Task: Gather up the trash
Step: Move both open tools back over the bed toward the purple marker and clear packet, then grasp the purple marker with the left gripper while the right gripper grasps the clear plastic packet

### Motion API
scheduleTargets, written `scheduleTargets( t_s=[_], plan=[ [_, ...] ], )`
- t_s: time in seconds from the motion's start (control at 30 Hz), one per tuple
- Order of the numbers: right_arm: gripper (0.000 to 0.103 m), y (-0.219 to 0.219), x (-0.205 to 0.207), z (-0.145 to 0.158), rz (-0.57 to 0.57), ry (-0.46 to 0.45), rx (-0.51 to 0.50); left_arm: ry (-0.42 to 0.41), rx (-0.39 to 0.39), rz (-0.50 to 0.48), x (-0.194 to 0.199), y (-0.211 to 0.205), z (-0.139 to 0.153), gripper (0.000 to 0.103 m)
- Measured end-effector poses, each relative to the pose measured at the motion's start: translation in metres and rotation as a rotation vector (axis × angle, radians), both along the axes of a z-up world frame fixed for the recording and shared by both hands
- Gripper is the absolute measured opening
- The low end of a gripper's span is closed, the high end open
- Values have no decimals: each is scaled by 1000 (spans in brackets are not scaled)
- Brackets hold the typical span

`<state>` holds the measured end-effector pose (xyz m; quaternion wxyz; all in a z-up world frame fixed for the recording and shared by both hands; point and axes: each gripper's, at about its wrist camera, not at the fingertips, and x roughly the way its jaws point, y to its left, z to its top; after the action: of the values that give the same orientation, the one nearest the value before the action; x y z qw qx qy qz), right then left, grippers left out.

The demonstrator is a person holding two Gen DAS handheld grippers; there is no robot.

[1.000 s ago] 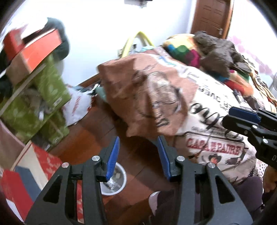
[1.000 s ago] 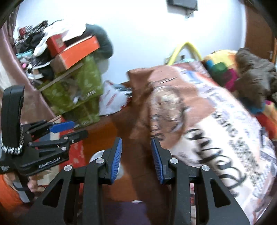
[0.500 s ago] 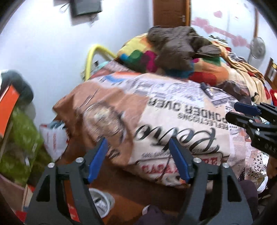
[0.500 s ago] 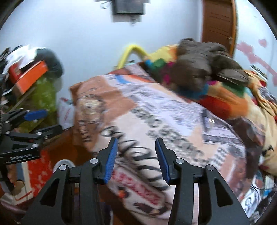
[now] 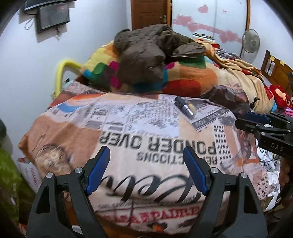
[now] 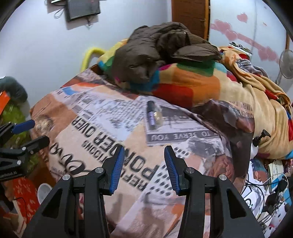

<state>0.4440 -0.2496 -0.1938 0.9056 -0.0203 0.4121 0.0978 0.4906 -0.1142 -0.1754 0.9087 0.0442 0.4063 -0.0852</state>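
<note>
A cluttered bedroom seen from two hand-held grippers, both pointing down toward a bed.

Far to the left of the left gripper (image 5: 146,172), a small screen (image 5: 53,16) hangs on the pale wall, and a yellow curved tube (image 5: 61,73) stands at the bed's far left corner. The left gripper's blue-padded jaws are opening wide, with nothing between them; only the bedcover lies below. That bedcover is a newsprint-patterned blanket (image 5: 128,131) printed with large upside-down letters.

Ahead of the left gripper and a little to its right, a small dark cylindrical item with a silver end and a bit of clear wrapping (image 5: 185,108) lies flat on the blanket, well apart from both grippers. In the right wrist view the same item sits ahead of the right gripper (image 6: 144,168), just left of its centre line. What it is exactly cannot be told.

The right gripper's jaws stand partly apart and hold nothing.

Beyond the item, a brown padded jacket (image 5: 146,53) is heaped on a multicoloured blanket (image 5: 186,76). Behind it is a wooden door (image 5: 149,14). To the right of the right gripper, a fan (image 6: 286,64) stands by the wall, and tangled cables (image 6: 263,192) lie beside the bed.
</note>
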Motion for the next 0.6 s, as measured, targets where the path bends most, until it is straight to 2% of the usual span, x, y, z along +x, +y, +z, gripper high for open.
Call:
scheduleTargets(
  t_s=[0.2,0.37,0.6],
  plan=[
    [41,-2,52,-26,19,117,37,22,-7,-27,38,-22,-19,81],
    [41,-2,90,-46,-4,141,16,26,16,-51,59,-29,-34,81],
    [41,4,135,-73,-3,181,-36,99,-54,-42,87,-26,-65,81]
  ],
)
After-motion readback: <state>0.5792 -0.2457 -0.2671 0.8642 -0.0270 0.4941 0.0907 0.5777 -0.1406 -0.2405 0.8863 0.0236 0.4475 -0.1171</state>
